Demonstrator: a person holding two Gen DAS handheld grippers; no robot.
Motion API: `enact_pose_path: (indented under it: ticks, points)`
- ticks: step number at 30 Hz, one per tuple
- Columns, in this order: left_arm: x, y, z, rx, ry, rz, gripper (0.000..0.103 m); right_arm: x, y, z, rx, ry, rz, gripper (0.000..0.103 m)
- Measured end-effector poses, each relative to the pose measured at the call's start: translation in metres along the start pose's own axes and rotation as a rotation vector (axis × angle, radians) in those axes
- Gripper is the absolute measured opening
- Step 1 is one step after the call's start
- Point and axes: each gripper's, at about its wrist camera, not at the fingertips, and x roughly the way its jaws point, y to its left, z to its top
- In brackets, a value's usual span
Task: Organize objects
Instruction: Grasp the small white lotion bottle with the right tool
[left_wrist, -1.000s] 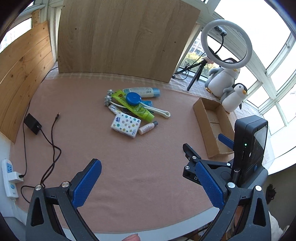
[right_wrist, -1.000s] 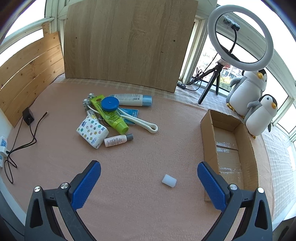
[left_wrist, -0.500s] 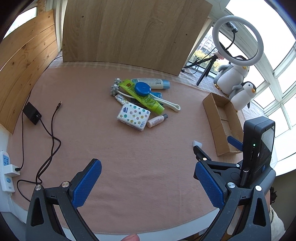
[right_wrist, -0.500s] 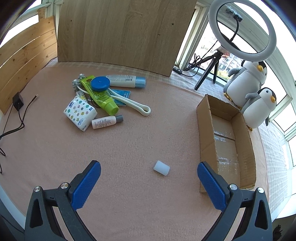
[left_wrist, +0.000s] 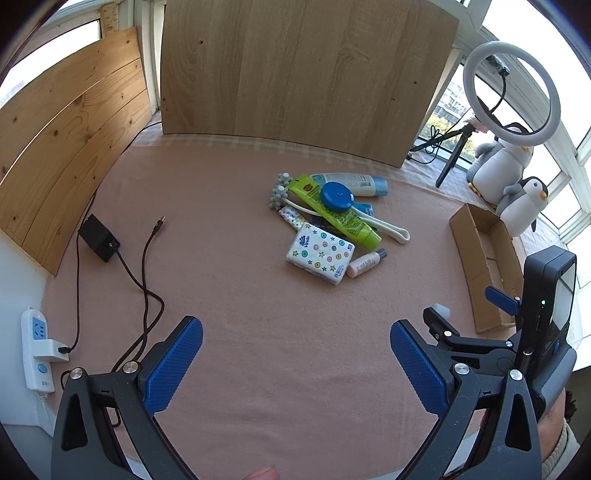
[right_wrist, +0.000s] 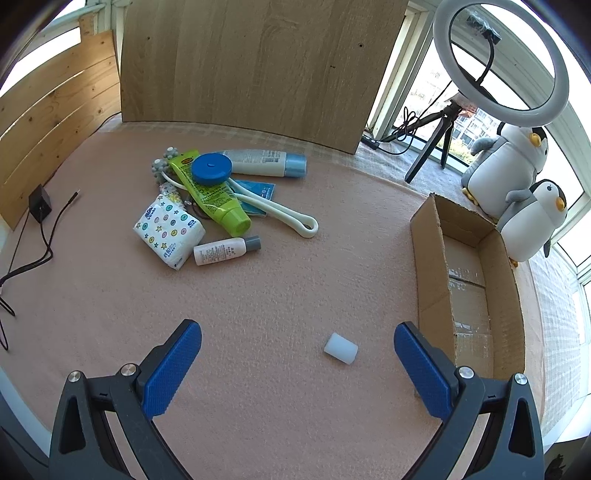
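Right gripper (right_wrist: 297, 363): blue pads wide apart, nothing between them, held above the pink mat (right_wrist: 277, 295). Left gripper (left_wrist: 295, 363): pads likewise spread and empty, over the near part of the mat.

Small white cap (right_wrist: 340, 348) lies on the mat just ahead of the right gripper, between the lines of its two fingers, nearer the right one, not touching either. In the left wrist view the same cap shows only partly behind the right gripper's body.

Cardboard box (right_wrist: 428, 266) sits open on the right side of the mat, its long side running near to far; its near end is just beside the right finger.

Pile of items lies far and left of the right gripper, well apart from it: green tube (right_wrist: 208, 192) with a blue round lid (right_wrist: 211, 169) resting on it, white bottle with blue cap (right_wrist: 264, 162) at the far side, patterned tissue pack (right_wrist: 169, 232) at the near left, small bottle with grey cap (right_wrist: 226, 250) touching the pack's right side, white looped handle (right_wrist: 286, 218) extending right.
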Motion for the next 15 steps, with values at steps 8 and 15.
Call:
enact_pose_path:
  ticks: [8,15]
  points:
    - [0.009,0.018,0.009,0.0,-0.014,0.091,0.103,0.061,0.027,0.005,-0.019,0.066,0.117,0.103]
    - [0.018,0.037,0.008,-0.03,-0.007,0.144,0.103,0.105,0.047,0.009,-0.046,0.076,0.189,0.103]
